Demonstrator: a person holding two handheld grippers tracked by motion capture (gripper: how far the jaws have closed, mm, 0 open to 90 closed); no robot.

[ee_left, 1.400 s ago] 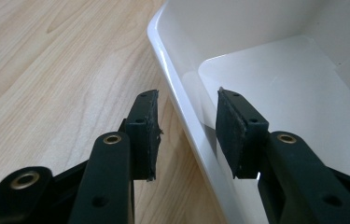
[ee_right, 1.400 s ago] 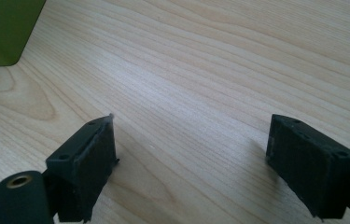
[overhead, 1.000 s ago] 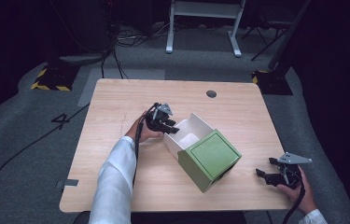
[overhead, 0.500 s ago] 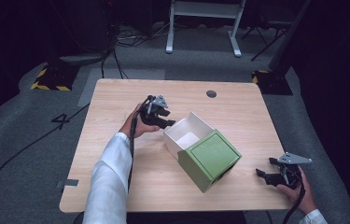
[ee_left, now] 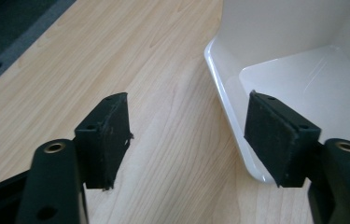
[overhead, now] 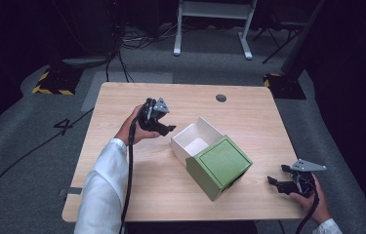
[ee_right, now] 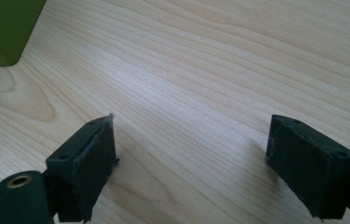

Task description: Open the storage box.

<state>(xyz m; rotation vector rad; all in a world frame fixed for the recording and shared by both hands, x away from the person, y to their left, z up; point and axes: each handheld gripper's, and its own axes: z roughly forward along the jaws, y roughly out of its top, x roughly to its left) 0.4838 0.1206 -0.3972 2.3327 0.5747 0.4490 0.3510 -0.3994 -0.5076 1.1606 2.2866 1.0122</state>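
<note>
1. Two parts make up the box: a white tray (overhead: 196,141) slid part-way out of a green sleeve (overhead: 219,165), sitting right of centre on the table (overhead: 136,195); the tray's open end faces far-left.
2. The left tongs (overhead: 163,127) hang just left of the tray, released, their jaws having just been opening with nothing between them; the left gripper view shows the tray's rounded rim (ee_left: 228,116) close by the right-hand jaw.
3. The right tongs (overhead: 279,181) rest released near the table's near-right corner, apart from the sleeve.
4. A good pull likely calls for the right tongs to steady the sleeve; the left should pinch the tray wall squarely, then draw straight along the sleeve's axis to avoid jamming.
</note>
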